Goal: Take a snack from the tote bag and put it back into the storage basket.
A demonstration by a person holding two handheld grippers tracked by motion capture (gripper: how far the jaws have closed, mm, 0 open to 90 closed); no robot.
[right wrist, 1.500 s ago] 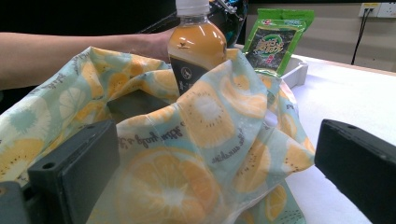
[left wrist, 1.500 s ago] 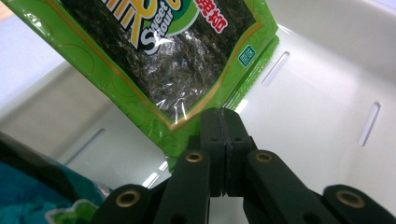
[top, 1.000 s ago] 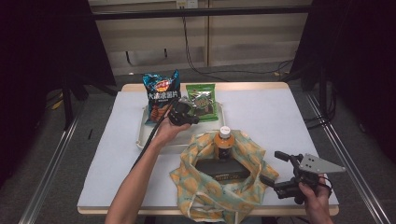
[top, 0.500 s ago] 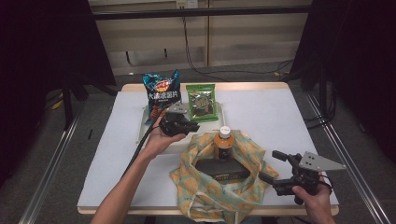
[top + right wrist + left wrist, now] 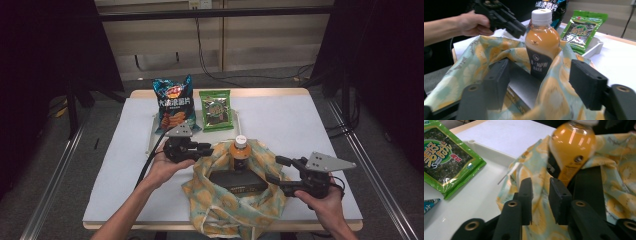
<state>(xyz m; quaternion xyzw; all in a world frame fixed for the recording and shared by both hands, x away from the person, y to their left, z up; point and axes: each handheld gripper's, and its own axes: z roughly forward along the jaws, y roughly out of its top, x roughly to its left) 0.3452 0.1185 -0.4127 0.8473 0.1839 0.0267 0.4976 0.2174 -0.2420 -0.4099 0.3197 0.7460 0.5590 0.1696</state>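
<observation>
A cloth bag [image 5: 227, 205] printed with yellow lemons sits at the table's near middle. An orange drink bottle [image 5: 240, 151] with a white cap stands in it behind a dark box [image 5: 239, 182]. My left gripper [image 5: 209, 149] hovers at the bag's left rim, pointing at the bottle. Its jaws have just been opening and stand a little apart [image 5: 540, 182], with nothing pressed between them. My right gripper [image 5: 274, 169] is at the bag's right rim. Its jaws have just been closing but still stand wide [image 5: 540, 72], either side of the rim cloth without pressing it.
A blue chips bag [image 5: 172, 102] and a green seaweed pack [image 5: 216, 110] lean at a white tray [image 5: 151, 136] behind the bag. The white table top [image 5: 295, 120] reaches to the right. Dark stands and cables surround the table.
My left gripper has come from the tray toward the bag's left rim, its jaws parting. My right gripper has lifted slightly at the right rim and its jaws have narrowed.
</observation>
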